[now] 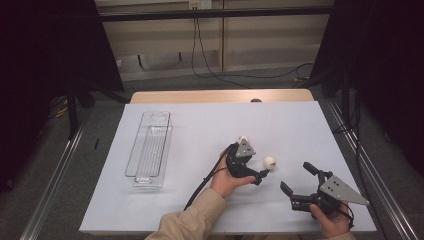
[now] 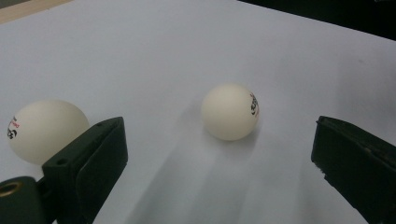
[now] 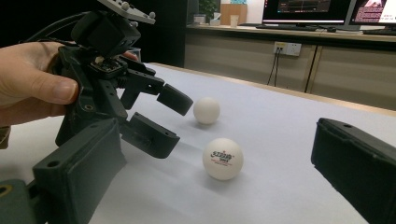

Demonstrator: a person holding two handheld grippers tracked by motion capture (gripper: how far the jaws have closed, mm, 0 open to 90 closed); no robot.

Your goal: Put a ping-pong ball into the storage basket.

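Two white ping-pong balls lie on the white table sheet. The nearer ball rests just ahead of my left gripper, which is open and rolled on its side, touching nothing. Beside that gripper's grey plate sits the other ball. My right gripper stands open near the front right of the table, facing the nearer ball from a short distance, nothing between its jaws.
A long clear plastic container lies at the left of the sheet, lengthwise away from the person. The left gripper's cable trails toward the front edge. Dark frames flank the table; a wooden strip borders the far edge.
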